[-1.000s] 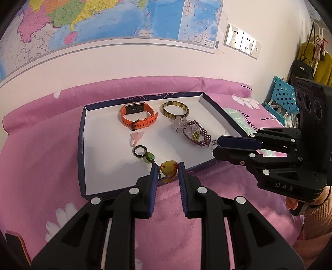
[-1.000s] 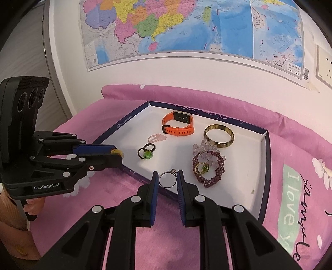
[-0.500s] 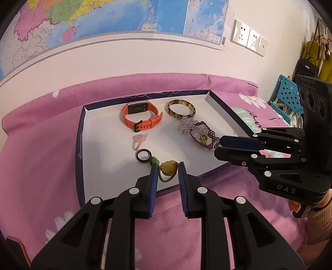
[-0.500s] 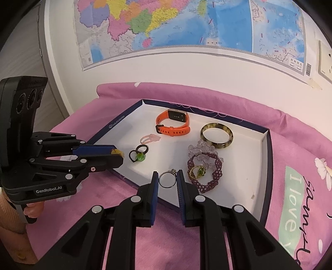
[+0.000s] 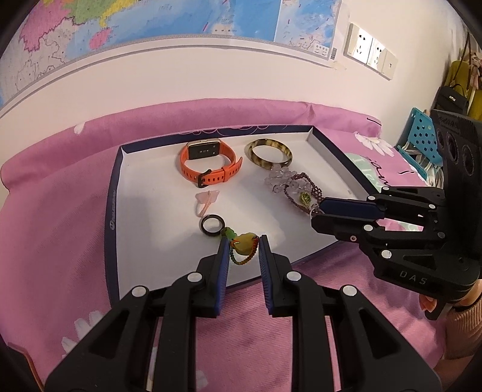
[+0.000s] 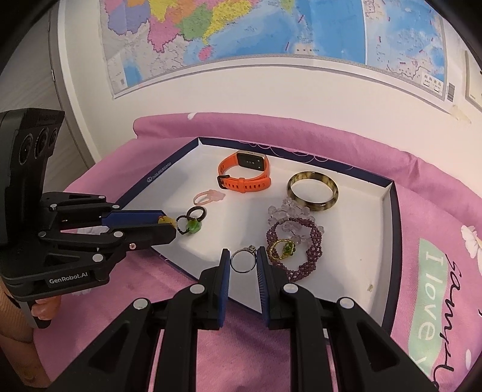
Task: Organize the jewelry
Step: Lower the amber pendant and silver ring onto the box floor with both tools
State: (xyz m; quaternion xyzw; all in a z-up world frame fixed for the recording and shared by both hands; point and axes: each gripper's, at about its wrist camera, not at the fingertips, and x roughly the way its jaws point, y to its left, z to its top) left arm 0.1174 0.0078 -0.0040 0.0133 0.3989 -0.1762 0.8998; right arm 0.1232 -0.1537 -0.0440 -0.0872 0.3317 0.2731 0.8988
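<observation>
A white tray with a dark blue rim lies on the pink bedspread. In it are an orange watch, a tortoiseshell bangle, a purple bead bracelet, a pink ring and a black ring. My left gripper is shut on a yellow and green bead charm over the tray's near edge. My right gripper is shut on a silver ring.
A map hangs on the white wall behind the bed. Wall sockets are at the right. A blue perforated basket and hanging bags stand beyond the bed's right end. The person's hands hold the gripper handles.
Both grippers have moved forward over the tray's near edge with their pieces still held. The tray contents have not shifted.
</observation>
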